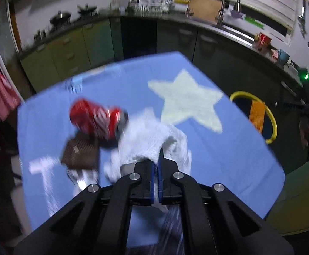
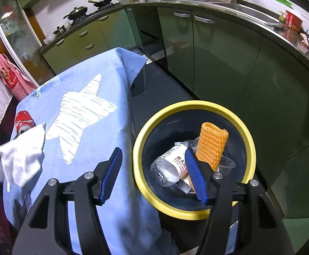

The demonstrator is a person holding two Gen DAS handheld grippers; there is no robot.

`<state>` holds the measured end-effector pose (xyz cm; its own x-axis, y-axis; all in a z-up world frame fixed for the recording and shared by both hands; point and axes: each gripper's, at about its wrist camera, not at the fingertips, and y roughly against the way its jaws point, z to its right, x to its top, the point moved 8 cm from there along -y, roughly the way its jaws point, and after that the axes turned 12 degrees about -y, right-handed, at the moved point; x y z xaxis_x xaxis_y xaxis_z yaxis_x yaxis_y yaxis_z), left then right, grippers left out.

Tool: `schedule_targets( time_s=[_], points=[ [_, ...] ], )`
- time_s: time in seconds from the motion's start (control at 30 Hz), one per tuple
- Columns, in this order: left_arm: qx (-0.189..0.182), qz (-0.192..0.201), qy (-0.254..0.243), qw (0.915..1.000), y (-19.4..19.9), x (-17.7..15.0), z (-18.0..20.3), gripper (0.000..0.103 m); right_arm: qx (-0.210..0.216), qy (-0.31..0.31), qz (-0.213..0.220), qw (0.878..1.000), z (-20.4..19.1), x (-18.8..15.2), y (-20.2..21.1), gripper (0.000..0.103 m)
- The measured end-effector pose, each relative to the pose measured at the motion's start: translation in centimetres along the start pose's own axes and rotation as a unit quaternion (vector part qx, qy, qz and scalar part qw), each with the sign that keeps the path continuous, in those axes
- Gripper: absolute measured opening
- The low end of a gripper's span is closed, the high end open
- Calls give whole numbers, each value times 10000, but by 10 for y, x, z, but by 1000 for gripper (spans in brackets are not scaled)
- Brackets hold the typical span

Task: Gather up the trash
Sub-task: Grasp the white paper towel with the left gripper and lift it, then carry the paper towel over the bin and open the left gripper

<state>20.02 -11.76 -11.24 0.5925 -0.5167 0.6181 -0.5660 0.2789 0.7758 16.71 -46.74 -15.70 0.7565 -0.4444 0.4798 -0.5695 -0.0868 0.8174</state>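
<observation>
My left gripper (image 1: 157, 165) is shut on a white crumpled tissue (image 1: 148, 140) and holds it above the blue star cloth (image 1: 218, 144). The tissue also shows in the right wrist view (image 2: 22, 155). A crushed red soda can (image 1: 97, 120) lies just left of the tissue, with a brown wrapper (image 1: 80, 154) in front of it. The can also shows in the right wrist view (image 2: 23, 122). My right gripper (image 2: 152, 167) is open and empty, over the gap between the table and the yellow-rimmed bin (image 2: 248, 140). The bin holds a clear plastic bottle (image 2: 169, 165), an orange foam net (image 2: 212, 144) and a clear cup.
The bin stands on the dark floor right of the table, seen also in the left wrist view (image 1: 271, 116). Green kitchen cabinets (image 2: 228, 63) and a sink counter (image 2: 250, 8) curve behind. A red apron (image 2: 7, 74) hangs at the left.
</observation>
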Motion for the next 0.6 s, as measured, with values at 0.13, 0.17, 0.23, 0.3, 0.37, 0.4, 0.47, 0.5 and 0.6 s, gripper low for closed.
schedule_targets(
  time_s=[0.13,0.17,0.23,0.3,0.37,0.4,0.47,0.5,0.6],
  points=[
    [253,373,-265,9986,22,39,-9,3,6,23,49,10000,-2,-3,6,58],
    [283,430,-312,9982,26,46,-10,3,4,23,65,10000,-2,-3,7,58],
    [354,577,-419,9968,38,63,-9,3,5,3,82,10000,1,-5,11,58],
    [385,702,-556,9952,48,78,-6,3,8,-21,101,9999,3,-6,14,58],
    [385,771,-680,9940,54,88,-1,3,-2,-63,135,9999,8,-6,18,59],
    [365,807,-749,9932,57,94,3,3,-4,-83,145,9999,10,-6,19,59],
    [286,848,-830,9925,60,103,11,3,-1,-138,161,9998,15,-7,20,59],
    [253,863,-888,9920,61,107,15,3,-5,-150,163,9998,17,-7,20,59],
    [197,889,-1083,9899,60,117,32,3,-29,-205,165,9996,23,-9,22,60]
  ],
)
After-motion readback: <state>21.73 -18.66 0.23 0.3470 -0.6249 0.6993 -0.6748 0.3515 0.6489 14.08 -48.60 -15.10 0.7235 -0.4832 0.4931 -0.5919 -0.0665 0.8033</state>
